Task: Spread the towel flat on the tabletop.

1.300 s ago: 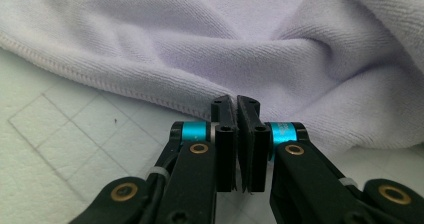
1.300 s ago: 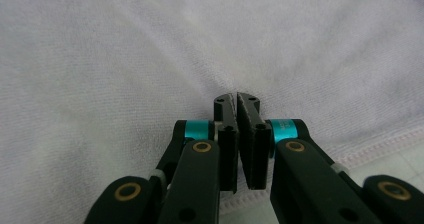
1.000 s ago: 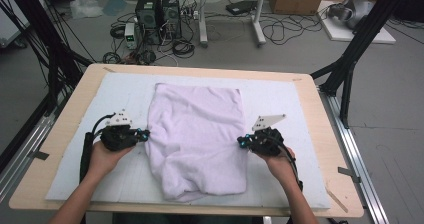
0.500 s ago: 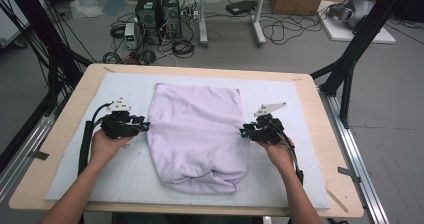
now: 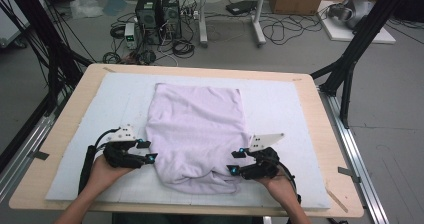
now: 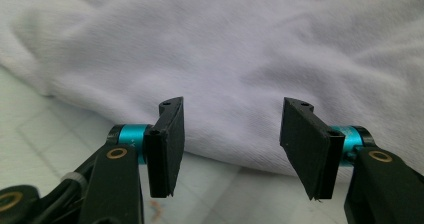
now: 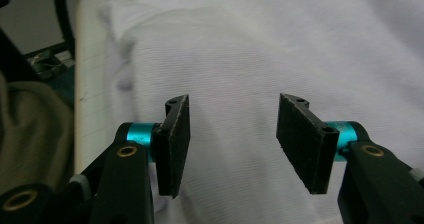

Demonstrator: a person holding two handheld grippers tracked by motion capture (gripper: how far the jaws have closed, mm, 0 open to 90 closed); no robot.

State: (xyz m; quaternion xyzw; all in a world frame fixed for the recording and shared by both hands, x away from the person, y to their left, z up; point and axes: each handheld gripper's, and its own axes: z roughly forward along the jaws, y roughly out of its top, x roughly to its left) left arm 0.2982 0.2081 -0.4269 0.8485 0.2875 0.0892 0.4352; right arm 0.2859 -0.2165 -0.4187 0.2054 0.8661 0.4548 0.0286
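Both grippers have let go and slid toward the person along the sides of the cloth (image 5: pixel 196 134) — a second ago they sat higher up its flanks, pinched shut on the fabric, and the lower part lay longer and flatter. Now the near end of the cloth is bunched into a rounded fold close to the front edge of the white mat (image 5: pixel 280 99), so one fold looks made and the hands seem to be lining up for the next grab at the lower corners. The cloth lies in the middle of the mat, its far edge straight, its near edge rumpled. The left gripper (image 5: pixel 146 151) sits just beside the cloth's left edge; in the left gripper view its jaws have just been opening and stand about half apart, with nothing between the pads (image 6: pixel 169 139) — the fabric lies beyond them, not pinched. The right gripper (image 5: pixel 235 161) is at the lower right edge, its tips over or touching the fold; its jaws have likewise just been opening to about half width, and the right gripper view shows cloth behind the gap, none clamped. Neither holds anything.
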